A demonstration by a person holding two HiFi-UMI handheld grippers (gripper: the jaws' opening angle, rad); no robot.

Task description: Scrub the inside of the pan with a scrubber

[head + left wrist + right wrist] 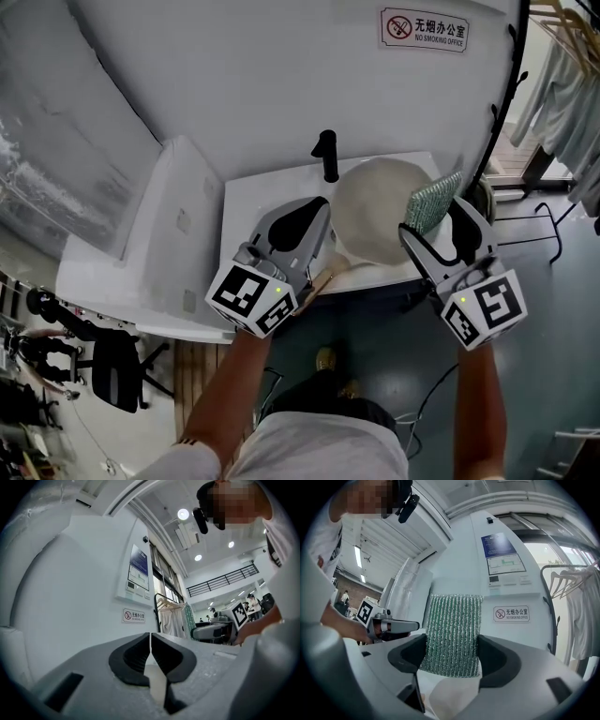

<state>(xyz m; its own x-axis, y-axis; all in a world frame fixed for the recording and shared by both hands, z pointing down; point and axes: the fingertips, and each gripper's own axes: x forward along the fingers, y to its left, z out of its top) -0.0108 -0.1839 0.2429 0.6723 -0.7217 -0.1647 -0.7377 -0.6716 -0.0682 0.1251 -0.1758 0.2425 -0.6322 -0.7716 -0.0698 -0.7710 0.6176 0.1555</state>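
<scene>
Our right gripper (436,223) is clamped on the green scrubber (452,630), just above the cream pan (375,211) on the white table (253,192). The left gripper (150,639) is closed, apparently empty. We should press the scrubber flat inside and brace the pan.

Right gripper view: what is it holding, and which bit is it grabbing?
The right gripper holds the green scrubber. Its jaws pinch the scrubber's lower end from both side edges, and most of it sticks out beyond them.
</scene>
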